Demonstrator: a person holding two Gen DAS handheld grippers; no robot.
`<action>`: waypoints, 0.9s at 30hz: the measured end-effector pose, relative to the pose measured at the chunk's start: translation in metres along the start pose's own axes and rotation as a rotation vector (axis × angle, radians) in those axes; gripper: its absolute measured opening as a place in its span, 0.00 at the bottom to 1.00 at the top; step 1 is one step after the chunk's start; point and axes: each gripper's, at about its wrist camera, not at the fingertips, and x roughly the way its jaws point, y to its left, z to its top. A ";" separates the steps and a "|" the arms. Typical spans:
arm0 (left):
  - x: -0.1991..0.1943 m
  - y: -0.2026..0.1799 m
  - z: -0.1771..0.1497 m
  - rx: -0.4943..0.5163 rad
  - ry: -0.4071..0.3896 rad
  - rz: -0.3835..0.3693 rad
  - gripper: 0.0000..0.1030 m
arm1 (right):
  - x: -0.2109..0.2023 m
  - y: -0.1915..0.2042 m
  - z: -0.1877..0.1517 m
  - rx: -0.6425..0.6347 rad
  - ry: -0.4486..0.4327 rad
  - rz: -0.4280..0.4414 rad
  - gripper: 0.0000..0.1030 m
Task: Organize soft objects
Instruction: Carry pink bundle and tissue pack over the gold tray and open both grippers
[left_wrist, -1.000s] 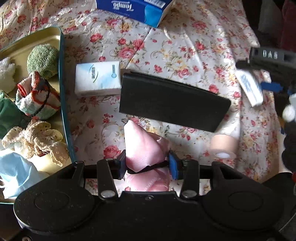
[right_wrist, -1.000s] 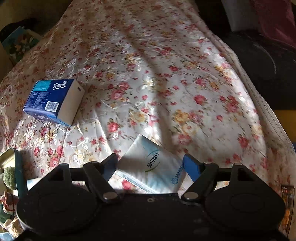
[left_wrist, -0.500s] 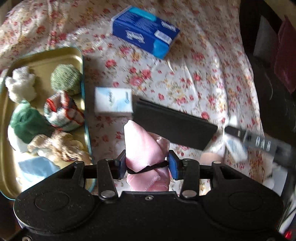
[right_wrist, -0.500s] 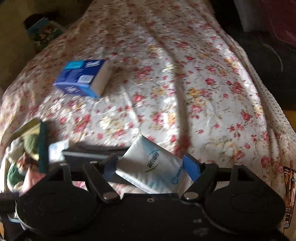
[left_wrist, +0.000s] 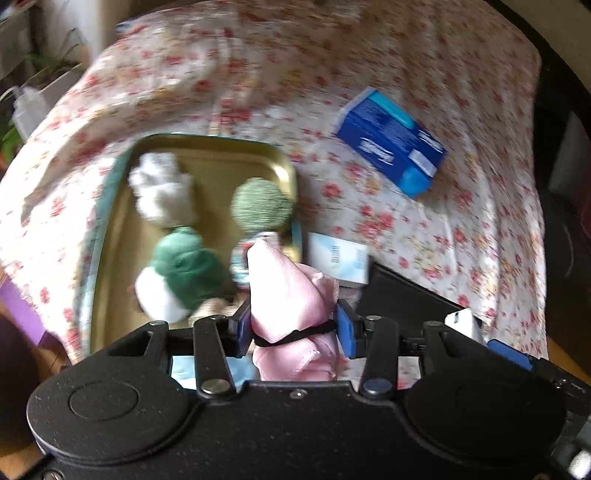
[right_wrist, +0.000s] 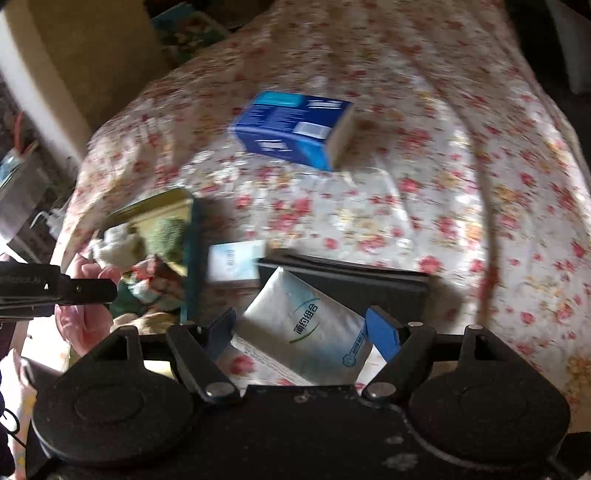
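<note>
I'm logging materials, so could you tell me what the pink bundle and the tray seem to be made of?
Pink bundle: soft ribbed fabric, matte, creasing where a black band cinches it. Tray: apparently thin metal, gold inside with a dull sheen and rolled rim; blur leaves this uncertain.

A blue tissue box (left_wrist: 391, 147) lies on the floral cloth (left_wrist: 461, 206), apart from a black case (right_wrist: 351, 284).

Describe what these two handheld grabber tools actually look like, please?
Both look alike. Each left gripper and right gripper has a matte black plastic body, speckled with dust, with two round raised discs. Two black finger arms pivot on silver rivets and end in blue pads. In the right view, faint pale lettering, too blurred to read, marks the left tool's side. No cables or sleeves show.
</note>
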 end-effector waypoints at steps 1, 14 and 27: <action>-0.003 0.009 -0.001 -0.011 -0.003 0.015 0.43 | 0.001 0.007 0.001 -0.012 0.000 0.011 0.75; -0.012 0.092 -0.017 -0.161 -0.007 0.102 0.43 | 0.004 0.063 0.003 -0.109 0.019 0.112 0.75; -0.003 0.094 -0.015 -0.167 0.004 0.189 0.52 | -0.001 0.108 0.030 -0.182 -0.017 0.165 0.75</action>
